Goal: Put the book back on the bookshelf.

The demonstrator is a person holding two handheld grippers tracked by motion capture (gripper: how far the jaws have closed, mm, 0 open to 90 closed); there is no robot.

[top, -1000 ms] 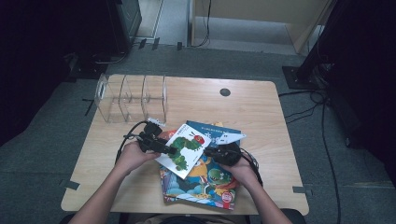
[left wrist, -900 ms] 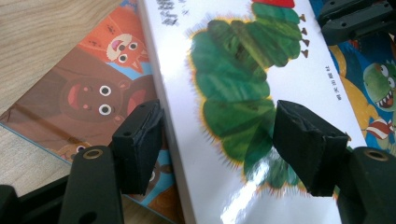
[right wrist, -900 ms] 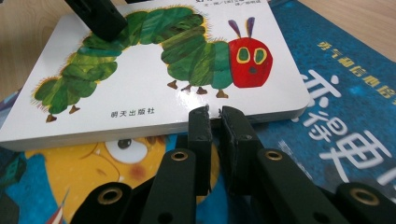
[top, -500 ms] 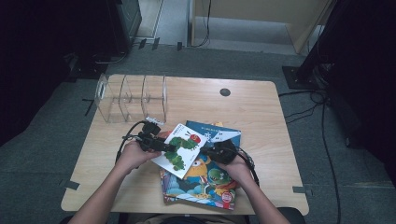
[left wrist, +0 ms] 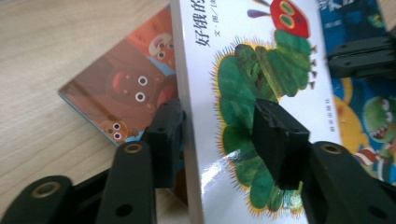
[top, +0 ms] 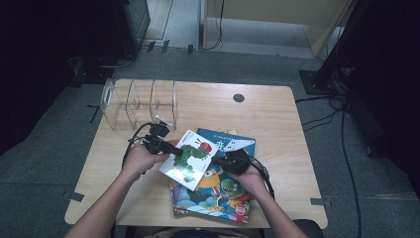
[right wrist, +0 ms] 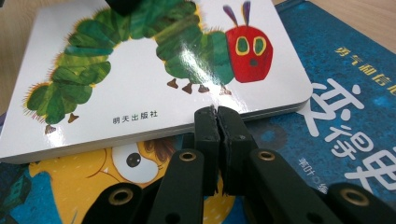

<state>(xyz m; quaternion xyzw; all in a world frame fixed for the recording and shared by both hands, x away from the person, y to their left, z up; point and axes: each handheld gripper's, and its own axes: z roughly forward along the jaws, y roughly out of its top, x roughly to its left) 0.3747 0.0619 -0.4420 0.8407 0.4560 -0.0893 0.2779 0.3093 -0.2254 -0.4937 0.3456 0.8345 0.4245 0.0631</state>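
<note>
A white caterpillar board book (top: 190,157) lies tilted on top of a stack of picture books. My left gripper (top: 171,148) has just been closing on its left edge. In the left gripper view one pad sits on the cover (left wrist: 243,60) and the other under the edge, so the left gripper (left wrist: 222,126) is shut on the book. My right gripper (top: 220,159) is shut with nothing between its jaws. In the right gripper view its tips (right wrist: 217,119) rest against the near edge of the caterpillar book (right wrist: 140,93).
Under the white book lie a blue book (top: 233,141), a colourful cartoon book (top: 218,193) and a brown bear book (left wrist: 121,88). A clear divided organiser (top: 138,101) stands at the table's back left. A black grommet (top: 238,97) sits in the wooden table (top: 277,124).
The white book sits slightly further left than a second ago. Both hands stay in about the same place.
</note>
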